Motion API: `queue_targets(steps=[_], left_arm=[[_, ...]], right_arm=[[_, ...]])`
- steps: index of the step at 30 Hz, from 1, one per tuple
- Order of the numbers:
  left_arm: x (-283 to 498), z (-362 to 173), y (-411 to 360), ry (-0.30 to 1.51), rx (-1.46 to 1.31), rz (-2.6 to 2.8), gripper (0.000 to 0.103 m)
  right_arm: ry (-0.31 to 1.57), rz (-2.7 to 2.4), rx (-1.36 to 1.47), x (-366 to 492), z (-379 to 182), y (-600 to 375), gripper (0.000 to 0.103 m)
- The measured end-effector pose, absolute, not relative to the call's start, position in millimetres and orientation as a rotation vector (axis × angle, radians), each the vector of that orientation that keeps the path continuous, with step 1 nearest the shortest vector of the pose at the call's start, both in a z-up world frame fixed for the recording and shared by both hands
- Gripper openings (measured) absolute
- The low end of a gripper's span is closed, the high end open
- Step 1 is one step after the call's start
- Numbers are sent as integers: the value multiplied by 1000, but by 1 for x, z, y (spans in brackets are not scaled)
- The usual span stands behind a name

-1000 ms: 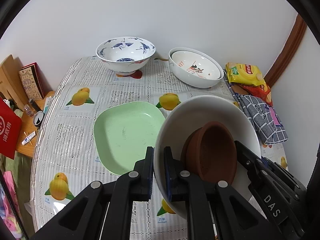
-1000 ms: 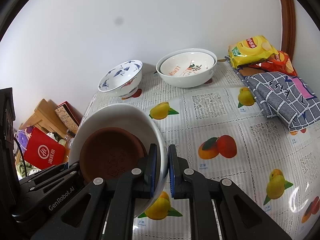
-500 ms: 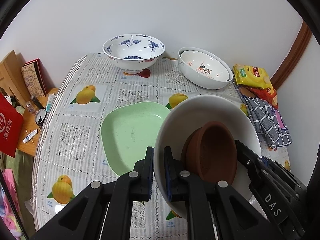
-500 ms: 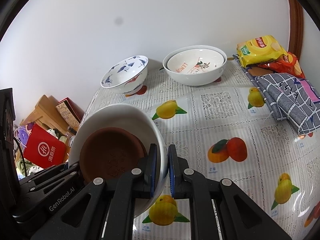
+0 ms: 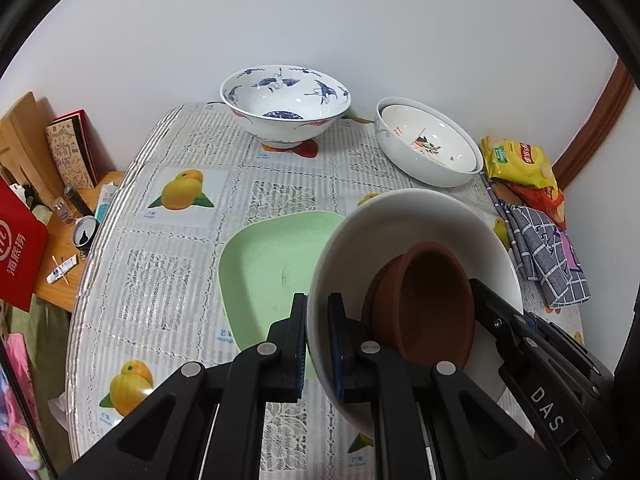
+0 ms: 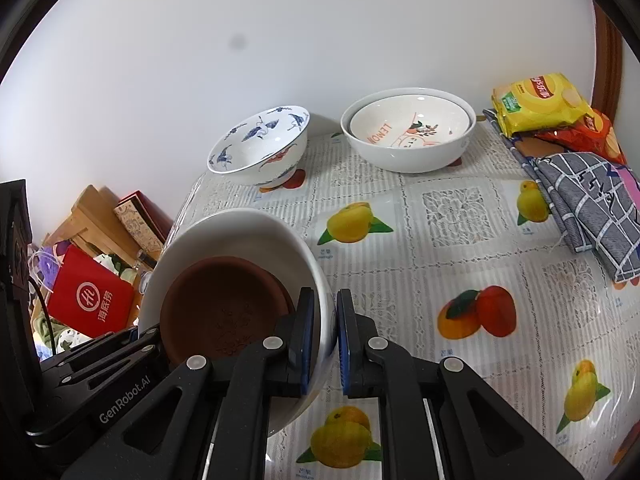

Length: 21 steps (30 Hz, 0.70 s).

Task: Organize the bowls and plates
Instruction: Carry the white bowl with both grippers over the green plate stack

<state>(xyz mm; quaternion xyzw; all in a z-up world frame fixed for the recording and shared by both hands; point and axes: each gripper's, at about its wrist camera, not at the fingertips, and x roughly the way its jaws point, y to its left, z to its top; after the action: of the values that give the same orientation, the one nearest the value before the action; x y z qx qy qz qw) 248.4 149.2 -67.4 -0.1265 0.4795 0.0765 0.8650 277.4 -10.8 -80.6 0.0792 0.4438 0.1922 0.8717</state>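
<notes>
A large white bowl [image 5: 404, 224] holds a brown clay dish [image 5: 428, 300] and hangs above the table. My left gripper [image 5: 318, 320] is shut on its left rim, and my right gripper [image 6: 322, 324] is shut on the opposite rim. The white bowl [image 6: 236, 232] and the clay dish [image 6: 224, 312] also show in the right wrist view. A green square plate [image 5: 268, 272] lies on the table below and left of the bowl. A blue-patterned bowl [image 5: 285, 106] and two nested white bowls [image 5: 430, 148] stand at the far edge by the wall.
Snack bags [image 5: 518, 158] and a folded checked cloth [image 5: 544, 252] lie at the table's right side. A side shelf on the left holds a red box [image 5: 18, 248] and books [image 5: 70, 152]. A wall runs behind the table.
Both grippers have carried the white bowl with the clay dish to the left and back from the wall, so the far bowls and the green plate sit further right in view.
</notes>
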Motion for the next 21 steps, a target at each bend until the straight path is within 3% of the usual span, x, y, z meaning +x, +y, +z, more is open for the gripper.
queue_targets(steps=[21], left_arm=[[257,-74,173,1008,-276,183,10]], right_arm=[[934,424,146,290,-86,15,11]])
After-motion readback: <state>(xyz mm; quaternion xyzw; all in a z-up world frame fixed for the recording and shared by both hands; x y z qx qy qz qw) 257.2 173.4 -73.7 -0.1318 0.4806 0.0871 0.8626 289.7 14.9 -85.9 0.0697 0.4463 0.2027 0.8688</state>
